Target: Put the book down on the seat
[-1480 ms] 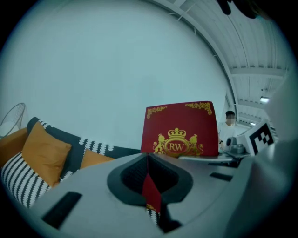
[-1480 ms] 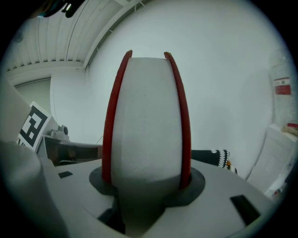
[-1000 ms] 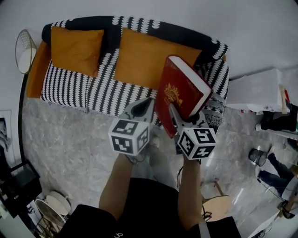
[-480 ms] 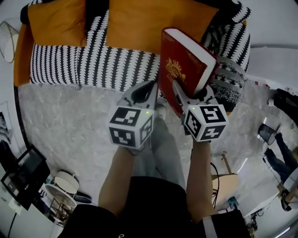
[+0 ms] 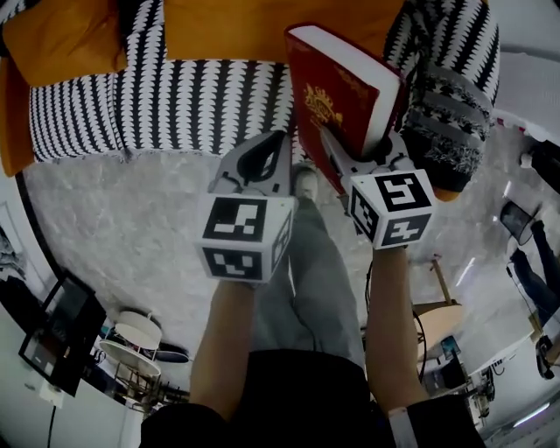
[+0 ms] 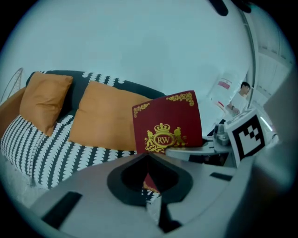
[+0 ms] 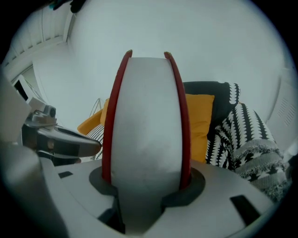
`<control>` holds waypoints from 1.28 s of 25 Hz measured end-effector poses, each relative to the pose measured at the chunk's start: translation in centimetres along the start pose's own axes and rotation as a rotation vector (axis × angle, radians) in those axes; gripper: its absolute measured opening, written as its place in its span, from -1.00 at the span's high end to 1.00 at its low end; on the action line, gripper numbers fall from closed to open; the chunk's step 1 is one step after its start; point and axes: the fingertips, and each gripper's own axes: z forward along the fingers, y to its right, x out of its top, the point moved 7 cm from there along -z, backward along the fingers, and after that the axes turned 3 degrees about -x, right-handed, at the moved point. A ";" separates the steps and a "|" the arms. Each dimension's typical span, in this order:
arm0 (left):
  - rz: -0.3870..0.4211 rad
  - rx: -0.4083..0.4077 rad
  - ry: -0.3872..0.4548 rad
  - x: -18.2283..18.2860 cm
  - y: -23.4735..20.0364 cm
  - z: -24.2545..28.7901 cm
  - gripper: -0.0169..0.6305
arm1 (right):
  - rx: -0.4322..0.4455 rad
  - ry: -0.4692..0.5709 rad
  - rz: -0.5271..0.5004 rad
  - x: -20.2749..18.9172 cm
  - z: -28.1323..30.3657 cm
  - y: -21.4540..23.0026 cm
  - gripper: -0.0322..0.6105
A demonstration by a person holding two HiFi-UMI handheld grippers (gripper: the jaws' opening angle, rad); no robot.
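The right hand-held gripper (image 5: 357,156) is clenched on the lower edge of the red hardcover book (image 5: 337,87). The book stands upright in the air, in front of the black-and-white sofa (image 5: 192,105) and its orange cushions (image 5: 236,26). The left hand-held gripper (image 5: 267,153) is closed and empty, just beside the book.

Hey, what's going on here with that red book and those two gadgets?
A person holds a two-jaw tool in each hand. The right gripper has its jaws clamped on the lower edge of a thick red book and holds it upright in the air by the black-and-white striped sofa. The left gripper is beside it, jaws together and empty. The book has not yet been put down on the sofa.
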 end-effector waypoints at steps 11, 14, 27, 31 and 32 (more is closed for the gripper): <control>-0.049 0.028 0.016 -1.3 -4.3 1.3 0.91 | 0.054 0.043 -0.056 0.6 4.2 -1.5 0.18; -0.064 0.016 0.018 -1.8 -4.6 1.9 0.91 | 0.061 0.024 -0.088 0.2 5.2 -1.5 0.18; -0.076 0.020 0.008 -4.1 -10.1 1.3 0.91 | 0.085 0.038 -0.024 -0.4 9.5 -3.3 0.16; -0.062 0.020 0.015 -3.3 -9.3 2.6 0.91 | 0.045 0.066 0.000 -0.5 8.9 -1.2 0.12; -0.060 0.015 0.018 -3.1 -8.9 3.1 0.91 | 0.023 0.075 0.005 -0.6 8.6 -0.3 0.09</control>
